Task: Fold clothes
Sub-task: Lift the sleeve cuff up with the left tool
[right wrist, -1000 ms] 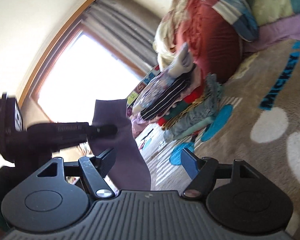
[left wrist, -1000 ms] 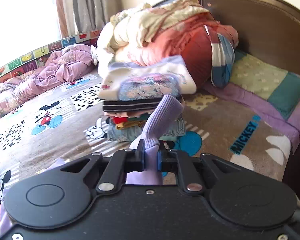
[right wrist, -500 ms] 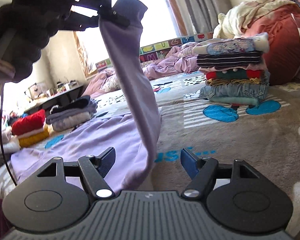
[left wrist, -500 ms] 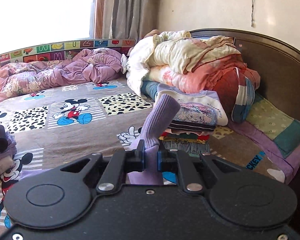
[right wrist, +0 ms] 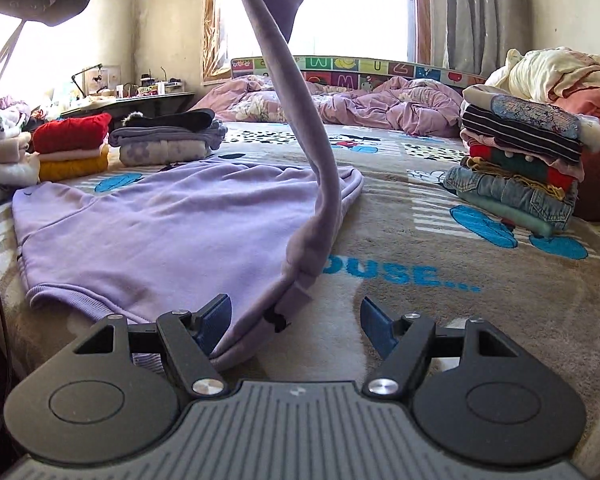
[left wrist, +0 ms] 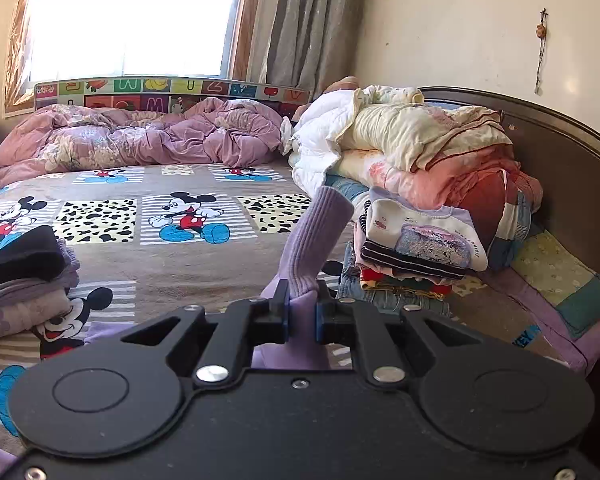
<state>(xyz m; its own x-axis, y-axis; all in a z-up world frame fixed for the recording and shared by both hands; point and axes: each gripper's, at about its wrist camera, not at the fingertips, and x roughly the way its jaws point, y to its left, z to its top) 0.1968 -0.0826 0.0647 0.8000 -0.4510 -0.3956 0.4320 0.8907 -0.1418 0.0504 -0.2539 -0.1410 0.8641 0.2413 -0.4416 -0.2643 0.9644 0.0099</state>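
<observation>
Left gripper (left wrist: pixel 302 314) clamps a lilac sweatshirt (right wrist: pixel 147 224) sleeve cuff (left wrist: pixel 320 236) above the bed (right wrist: pixel 440 300); right gripper (right wrist: pixel 295 322) gapes empty. Slack sleeve may drag the flat body askew.

1 lilac sweatshirt (right wrist: pixel 147 232), 3 folded piles (right wrist: pixel 520 168) (right wrist: pixel 167 138) (right wrist: pixel 73 148), 2 grippers (left wrist: pixel 302 314) (right wrist: pixel 295 326).

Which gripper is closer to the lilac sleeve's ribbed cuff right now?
Left. The left gripper is clamped on the sleeve just below the ribbed cuff. The right gripper sits open low by the sweatshirt's side, far below it.
</observation>
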